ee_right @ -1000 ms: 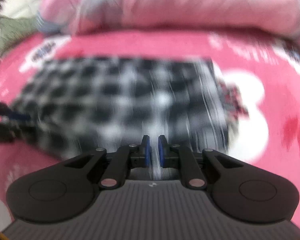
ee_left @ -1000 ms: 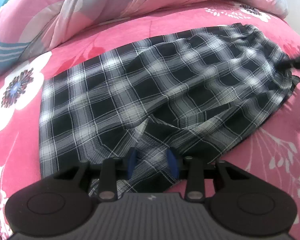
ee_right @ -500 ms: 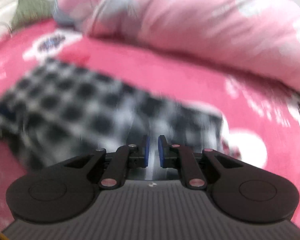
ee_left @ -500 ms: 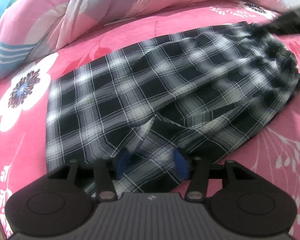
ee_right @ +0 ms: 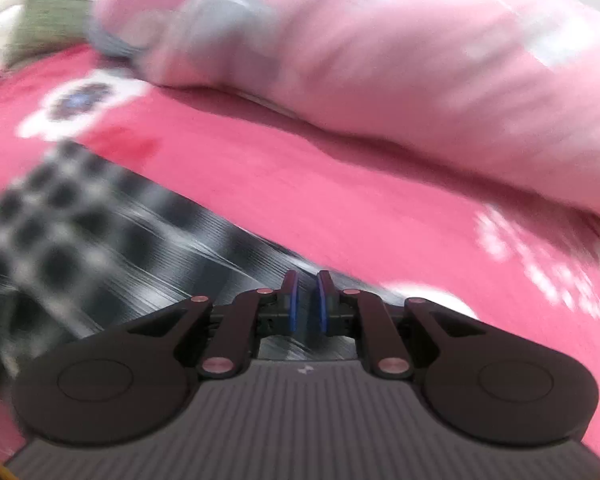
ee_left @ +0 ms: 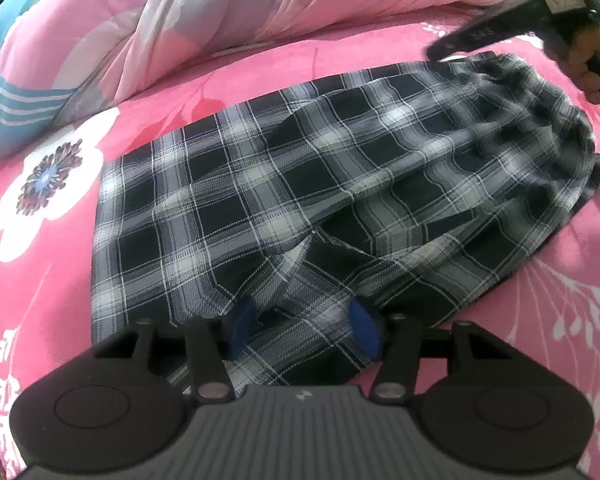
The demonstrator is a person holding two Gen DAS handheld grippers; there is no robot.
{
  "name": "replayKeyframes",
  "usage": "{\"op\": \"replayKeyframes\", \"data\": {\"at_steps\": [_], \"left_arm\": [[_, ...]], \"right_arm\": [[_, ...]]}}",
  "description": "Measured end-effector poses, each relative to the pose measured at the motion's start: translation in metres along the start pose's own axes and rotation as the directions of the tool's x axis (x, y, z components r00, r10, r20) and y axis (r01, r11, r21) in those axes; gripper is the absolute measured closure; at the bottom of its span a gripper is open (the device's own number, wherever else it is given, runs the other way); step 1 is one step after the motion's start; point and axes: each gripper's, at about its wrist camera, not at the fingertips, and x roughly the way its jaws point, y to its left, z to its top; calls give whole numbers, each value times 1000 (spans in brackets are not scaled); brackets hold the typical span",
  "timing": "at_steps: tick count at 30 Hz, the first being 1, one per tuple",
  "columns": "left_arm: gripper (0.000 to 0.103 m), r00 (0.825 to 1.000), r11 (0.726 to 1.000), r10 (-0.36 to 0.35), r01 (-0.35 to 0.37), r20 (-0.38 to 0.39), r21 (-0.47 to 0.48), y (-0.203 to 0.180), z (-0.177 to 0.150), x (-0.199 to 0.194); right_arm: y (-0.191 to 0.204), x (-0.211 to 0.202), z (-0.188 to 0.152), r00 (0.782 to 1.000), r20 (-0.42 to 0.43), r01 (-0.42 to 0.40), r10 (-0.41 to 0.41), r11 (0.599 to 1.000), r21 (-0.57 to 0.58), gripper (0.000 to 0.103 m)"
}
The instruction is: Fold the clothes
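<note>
A black-and-white plaid garment [ee_left: 300,184] lies spread on the pink bed, its gathered waistband [ee_left: 540,92] at the far right. My left gripper [ee_left: 302,330] is open at the garment's near edge, and its blue pads [ee_left: 240,326] straddle a raised fold of the cloth. My right gripper [ee_left: 480,32] reaches the far right corner of the waistband, with a hand behind it. In the blurred right wrist view the right gripper [ee_right: 305,304] is shut to a thin slit over the plaid garment [ee_right: 100,248], and cloth appears pinched between the pads.
The pink floral bedsheet [ee_left: 40,184] surrounds the garment. A bunched pink and grey quilt [ee_left: 260,12] runs along the far side, seen as the quilt [ee_right: 380,60] in the right wrist view. A green cushion [ee_right: 48,20] sits beyond it.
My right gripper swung from the garment's right edge up to its far right corner. My left gripper stayed at the near fold and opened a little wider.
</note>
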Motion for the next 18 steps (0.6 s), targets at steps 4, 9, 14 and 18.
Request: {"op": "replayKeyframes", "data": {"at_steps": [4, 9, 14, 18], "left_arm": [[47, 1000, 1000, -8, 8, 12, -8, 1, -2, 0], [47, 999, 999, -32, 33, 23, -31, 6, -4, 0], [47, 998, 997, -58, 59, 30, -40, 9, -2, -3], [47, 996, 995, -81, 83, 43, -63, 16, 0, -9]], "right_arm": [[16, 8, 11, 999, 6, -43, 43, 999, -13, 94], [35, 18, 25, 995, 13, -97, 97, 995, -29, 95], [58, 25, 41, 984, 22, -176, 177, 983, -47, 94], [84, 37, 56, 959, 6, -284, 285, 958, -48, 94]]}}
